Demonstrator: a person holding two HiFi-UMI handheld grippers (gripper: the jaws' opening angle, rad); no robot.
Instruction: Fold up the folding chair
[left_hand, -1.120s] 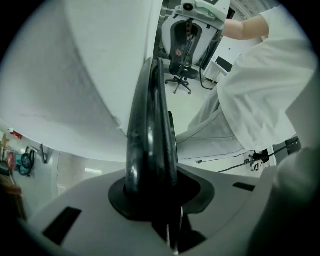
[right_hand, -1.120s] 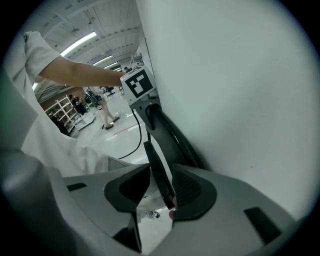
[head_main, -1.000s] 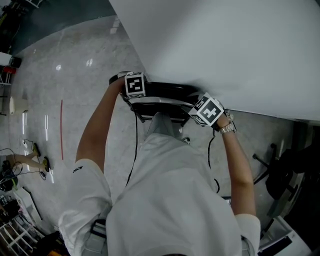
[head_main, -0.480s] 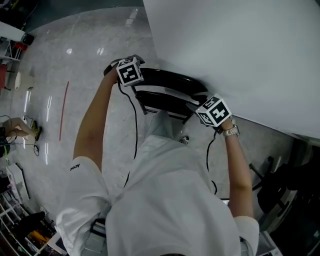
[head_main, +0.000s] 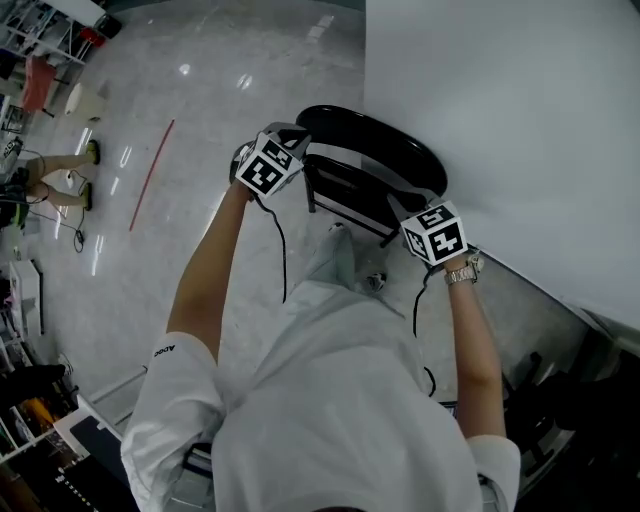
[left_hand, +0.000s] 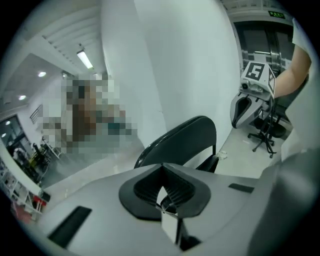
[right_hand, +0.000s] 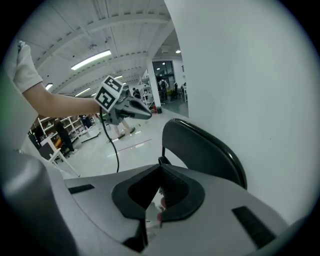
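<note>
Since a second ago both tongs have come off the chair (head_main: 375, 150). The left hand has lifted and rolled away toward 10 o'clock in the head view, while the right has slid back a little. The chair itself now stands steeper and closer to the wall (head_main: 520, 120).

Nearest in the head view are the person's white shirt and bare forearms, reaching toward 12 o'clock. The left tongs (left_hand: 163, 180) have just been closing. Their dark ribbed pads now meet with nothing between them. The right tongs (right_hand: 160, 180) have closed too, and they are also empty.

Beyond the tongs is the black chair. Its curved back is uppermost and the seat panel is tucked below it. It looks largely folded, though the frames do not settle whether it is fully flat. Its long axis runs from about 10 o'clock to 4 o'clock, along the foot of the wall.

The chair lies at roughly 2 o'clock from the left tongs and 11 o'clock from the right. It looms larger ahead of the right tongs, so the right hand seems the nearer one for any last press or steadying touch. The left tongs hang apart from the top rail.

Farther off at 9 o'clock, the pale floor (head_main: 180, 220) stretches away.
</note>
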